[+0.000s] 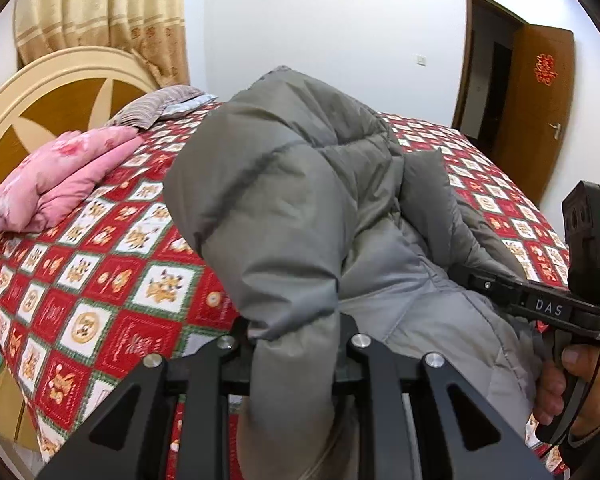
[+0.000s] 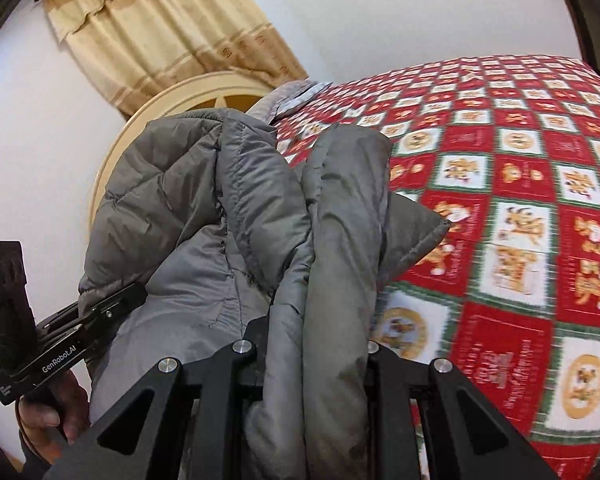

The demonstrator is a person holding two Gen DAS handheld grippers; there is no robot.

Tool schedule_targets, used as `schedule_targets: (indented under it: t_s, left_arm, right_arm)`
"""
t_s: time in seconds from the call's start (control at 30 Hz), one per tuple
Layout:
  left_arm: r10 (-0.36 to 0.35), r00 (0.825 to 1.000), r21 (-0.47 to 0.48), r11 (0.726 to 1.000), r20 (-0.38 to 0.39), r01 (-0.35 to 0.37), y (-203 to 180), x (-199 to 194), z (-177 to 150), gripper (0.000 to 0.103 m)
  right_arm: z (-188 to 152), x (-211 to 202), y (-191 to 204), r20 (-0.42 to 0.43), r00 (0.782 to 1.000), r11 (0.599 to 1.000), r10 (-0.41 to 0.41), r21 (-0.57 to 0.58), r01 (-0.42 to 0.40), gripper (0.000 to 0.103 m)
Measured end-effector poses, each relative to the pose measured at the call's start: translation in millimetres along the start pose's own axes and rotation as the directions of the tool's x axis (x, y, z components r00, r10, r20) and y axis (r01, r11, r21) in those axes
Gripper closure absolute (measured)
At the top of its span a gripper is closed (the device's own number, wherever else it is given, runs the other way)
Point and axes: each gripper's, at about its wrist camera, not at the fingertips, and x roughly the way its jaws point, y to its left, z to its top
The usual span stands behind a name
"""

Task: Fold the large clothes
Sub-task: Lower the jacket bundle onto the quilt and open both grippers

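A large grey padded jacket (image 1: pixel 300 184) is held up over the bed, bunched and hanging between both grippers; it also shows in the right wrist view (image 2: pixel 204 208). My left gripper (image 1: pixel 296 344) is shut on a thick fold of the jacket. My right gripper (image 2: pixel 312 344) is shut on another fold of it. The right gripper's body shows in the left wrist view (image 1: pixel 540 304), at the jacket's right side. The left gripper's body shows in the right wrist view (image 2: pixel 60 344), at the jacket's left side. The fingertips are hidden by fabric.
The bed carries a red, white and green patterned cover (image 1: pixel 100 272), also in the right wrist view (image 2: pixel 520 220). A pink folded quilt (image 1: pixel 60 176) and a striped pillow (image 1: pixel 160 106) lie near the round headboard (image 1: pixel 40 96). A brown door (image 1: pixel 536 112) stands open at right.
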Motion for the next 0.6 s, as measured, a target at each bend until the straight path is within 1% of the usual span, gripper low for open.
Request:
schedule_targets:
  t_s: [0.13, 0.3, 0.6]
  left_arm:
    - [0.01, 1.0, -0.026, 1.0, -0.013, -0.01, 18, 3, -8, 0.08]
    - [0.013, 1.0, -0.046, 0.999, -0.021, -0.014, 31, 3, -15, 0.08]
    - [0.021, 0.999, -0.075, 0.997, -0.035, -0.023, 56, 4, -25, 0.081]
  right_arm:
    - [-3, 17, 10, -0.026, 1.0, 1.0, 0.001, -0.018, -0.002, 0.084]
    - [-6, 35, 21, -0.054, 0.998, 0.999, -0.012, -0.041, 0.01, 0.084]
    - [-5, 62, 48, -0.089, 0.992, 0.986, -0.094, -0.147, 0.08, 0.084]
